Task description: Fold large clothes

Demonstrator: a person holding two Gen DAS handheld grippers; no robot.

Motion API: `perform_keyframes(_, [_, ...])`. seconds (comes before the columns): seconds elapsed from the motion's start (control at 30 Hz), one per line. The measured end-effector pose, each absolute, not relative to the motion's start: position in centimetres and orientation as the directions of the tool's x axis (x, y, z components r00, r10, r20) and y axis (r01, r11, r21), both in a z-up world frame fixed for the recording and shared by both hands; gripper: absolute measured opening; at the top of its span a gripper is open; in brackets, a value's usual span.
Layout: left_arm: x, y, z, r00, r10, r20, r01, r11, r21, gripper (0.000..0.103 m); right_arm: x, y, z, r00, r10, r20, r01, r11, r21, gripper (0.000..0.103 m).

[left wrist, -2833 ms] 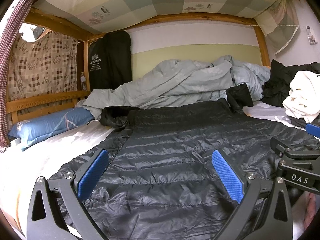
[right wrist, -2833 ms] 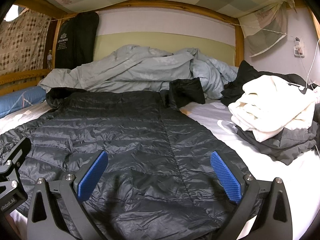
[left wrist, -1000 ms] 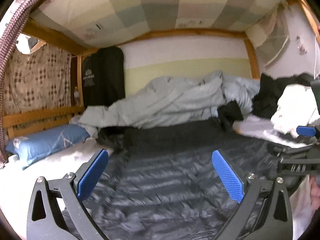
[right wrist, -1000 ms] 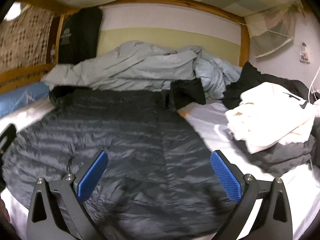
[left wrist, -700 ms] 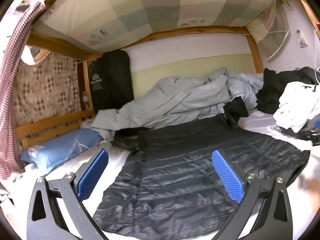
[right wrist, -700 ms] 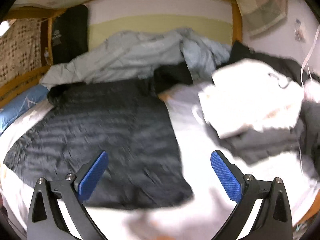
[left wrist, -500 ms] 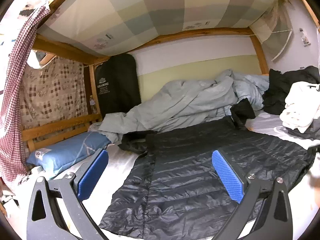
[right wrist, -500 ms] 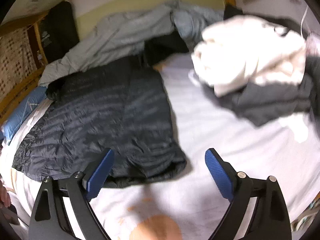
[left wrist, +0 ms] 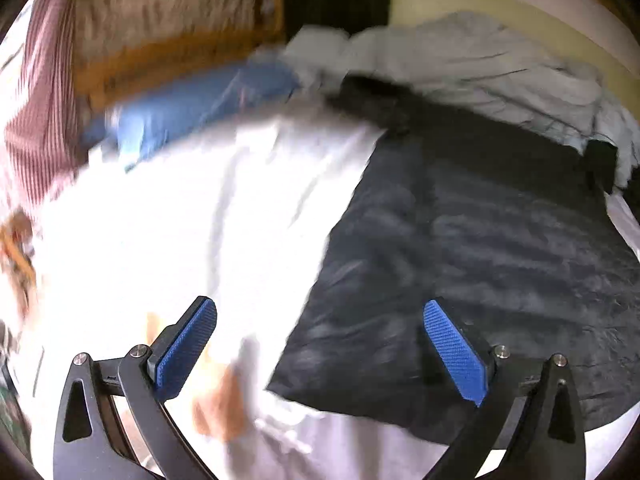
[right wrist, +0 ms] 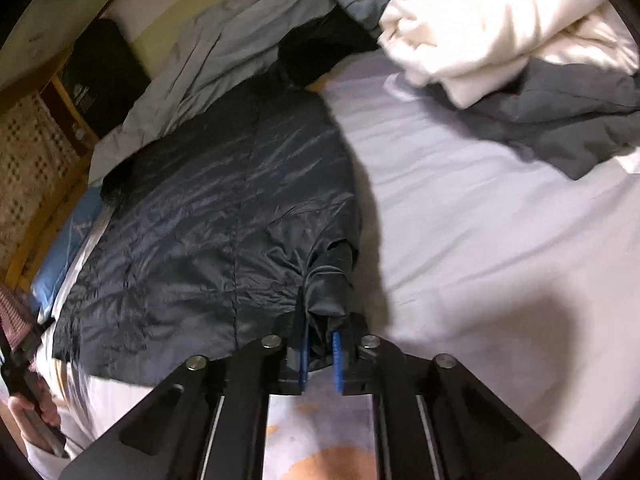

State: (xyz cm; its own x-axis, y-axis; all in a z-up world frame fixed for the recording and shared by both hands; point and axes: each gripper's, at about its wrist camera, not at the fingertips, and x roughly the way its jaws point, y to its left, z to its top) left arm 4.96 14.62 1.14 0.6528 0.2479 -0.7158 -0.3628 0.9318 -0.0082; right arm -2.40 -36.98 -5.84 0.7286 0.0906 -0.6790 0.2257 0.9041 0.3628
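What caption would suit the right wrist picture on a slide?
Right gripper clamps the near corner of a dark puffer jacket spread on a bed sheet, white clothes piled beyond.

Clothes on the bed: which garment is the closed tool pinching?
The dark quilted puffer jacket: the right gripper clamps its near corner. The cream garment and grey garment lie untouched.

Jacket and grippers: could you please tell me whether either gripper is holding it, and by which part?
The right gripper is shut on the jacket at its near right hem corner. The left gripper is open, holding nothing.
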Motion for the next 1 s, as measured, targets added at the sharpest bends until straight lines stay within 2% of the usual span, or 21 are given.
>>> perform_keyframes(0.07, [5.2,15.6,0.0,0.614,0.183,-0.768,-0.370,0.926,-0.075,0.096,-3.3,-37.6,-5.0,0.764,0.069,-0.641,0.242,0.891,0.384,0.005])
perform_keyframes(0.13, [5.4,16.2,-1.8,0.580,0.040,-0.814,-0.341,0.919,-0.198,0.072,-4.1,-37.7,-3.8,0.795,0.051,-0.604,0.232,0.895,0.381,0.004])
perform_keyframes(0.17, [5.5,16.3,-2.5,0.565,-0.007,-0.825,-0.339,0.910,-0.240,0.048,-4.6,-37.7,-3.1,0.807,0.028,-0.590,0.232,0.903,0.361,0.004])
perform_keyframes(0.2, [5.4,15.8,-2.4,0.572,0.006,-0.820,-0.346,0.909,-0.234,0.027,-4.9,-37.6,-2.5,0.816,0.012,-0.578,0.235,0.907,0.350,0.004])
perform_keyframes(0.23, [5.2,15.1,-2.0,0.595,0.006,-0.804,-0.324,0.917,-0.233,0.009,-5.4,-37.6,-1.8,0.829,0.003,-0.560,0.233,0.907,0.351,0.004])
perform_keyframes(0.27, [5.1,14.3,-1.5,0.620,-0.040,-0.784,-0.272,0.926,-0.263,0.003,-5.8,-37.7,-1.5,0.836,-0.001,-0.548,0.235,0.904,0.357,0.004])
perform_keyframes(0.37, [3.6,11.5,1.2,0.724,-0.111,-0.681,-0.152,0.937,-0.314,0.002,-6.9,-38.4,0.2,0.865,-0.032,-0.501,0.245,0.898,0.366,0.004])
perform_keyframes(0.5, [-0.5,9.4,6.9,0.896,-0.080,-0.437,-0.061,0.952,-0.299,0.002,-10.0,-38.6,4.0,0.923,-0.050,-0.381,0.204,0.904,0.376,0.003])
perform_keyframes(0.57, [-2.8,9.9,9.1,0.944,-0.064,-0.324,-0.050,0.942,-0.332,0.002,-12.2,-38.3,6.2,0.958,-0.054,-0.281,0.163,0.910,0.382,0.003])
perform_keyframes(0.63, [-4.0,10.2,10.7,0.965,-0.027,-0.260,-0.069,0.933,-0.352,0.002,-14.4,-37.2,8.5,0.980,-0.077,-0.184,0.134,0.935,0.328,0.003])
perform_keyframes(0.7, [-4.1,10.7,11.4,0.973,0.012,-0.232,-0.099,0.925,-0.368,0.002,-15.8,-35.5,10.8,0.986,-0.111,-0.123,0.140,0.956,0.259,0.003])
perform_keyframes(0.73, [-3.6,10.7,11.8,0.971,0.036,-0.235,-0.123,0.922,-0.366,0.002,-16.0,-35.0,11.6,0.987,-0.118,-0.112,0.142,0.959,0.247,0.003])
perform_keyframes(0.8, [-1.2,10.1,12.3,0.947,0.094,-0.307,-0.191,0.934,-0.303,0.002,-15.7,-34.3,13.0,0.984,-0.124,-0.130,0.150,0.965,0.214,0.003])
perform_keyframes(0.9, [4.6,8.7,11.8,0.889,0.115,-0.442,-0.225,0.952,-0.206,0.003,-11.3,-33.6,13.6,0.956,-0.176,-0.235,0.209,0.970,0.127,0.003])
perform_keyframes(1.0, [9.8,8.4,9.6,0.830,0.113,-0.546,-0.213,0.969,-0.124,0.003,-4.0,-34.4,11.4,0.915,-0.183,-0.361,0.232,0.968,0.098,0.003])
